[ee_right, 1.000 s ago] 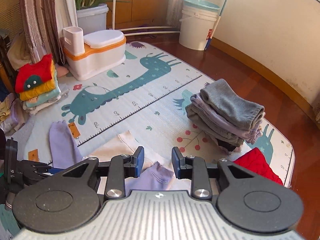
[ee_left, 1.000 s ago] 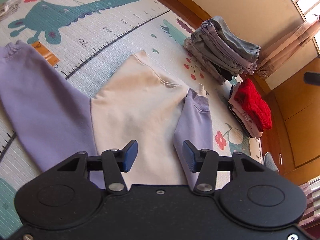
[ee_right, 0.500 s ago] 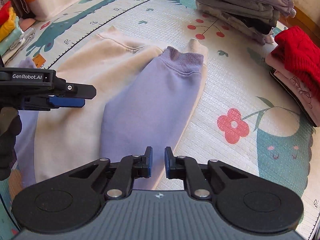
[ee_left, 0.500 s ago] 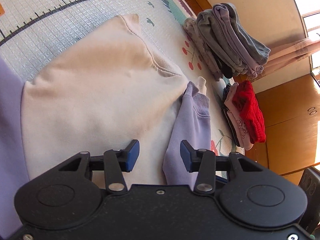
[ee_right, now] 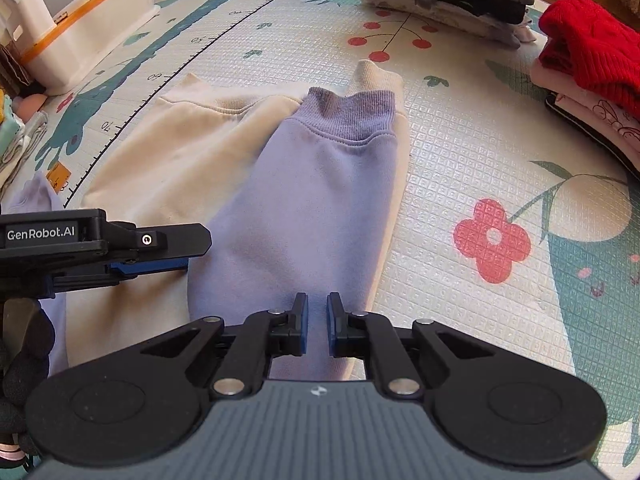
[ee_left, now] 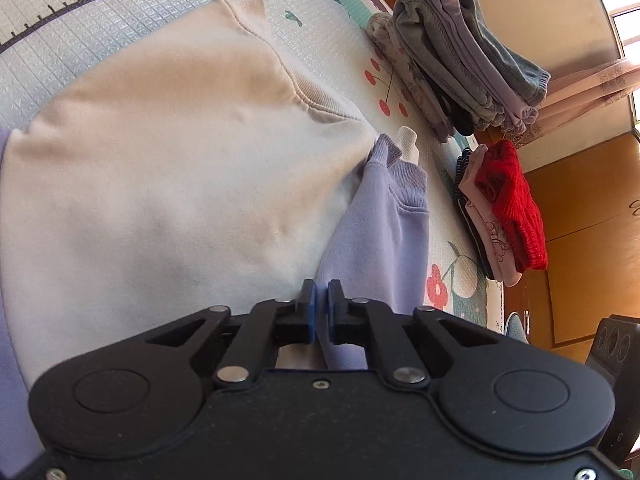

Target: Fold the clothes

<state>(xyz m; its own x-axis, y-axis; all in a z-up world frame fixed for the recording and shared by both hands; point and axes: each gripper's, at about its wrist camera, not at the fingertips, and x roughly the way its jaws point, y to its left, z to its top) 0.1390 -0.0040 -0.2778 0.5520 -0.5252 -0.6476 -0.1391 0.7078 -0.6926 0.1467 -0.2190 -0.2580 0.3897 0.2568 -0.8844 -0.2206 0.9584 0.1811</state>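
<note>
Cream fleece makes up the body of the sweatshirt [ee_left: 168, 168], which lies spread flat on the patterned play mat [ee_right: 460, 152] on the floor. One lilac sleeve [ee_right: 312, 200] is folded in over the cream body, its ribbed cuff pointing toward the far end of the mat, with a cream cuff peeking out just beyond it. The other lilac sleeve shows only at the left edge of the left wrist view.

The left gripper [ee_left: 320, 308] sits low over the near edge of the garment, at the seam where lilac meets cream; its jaws are closed tight, and a fold of the lilac cloth is pinched between the blue pads. The right gripper [ee_right: 317, 322] is over the near end of the folded sleeve with its jaws narrow, a slim gap left between the pads; lilac fabric fills that gap, though whether the pads press it I cannot tell. A gloved hand [ee_right: 24, 364] carries the left gripper.

Beside the mat's far edge stand 2 stacks: grey and lilac folded clothes [ee_left: 460, 64], and next to them a pile topped by a red knit [ee_left: 512, 204]. A white storage box [ee_right: 84, 28] with an orange band stands at the far left.
</note>
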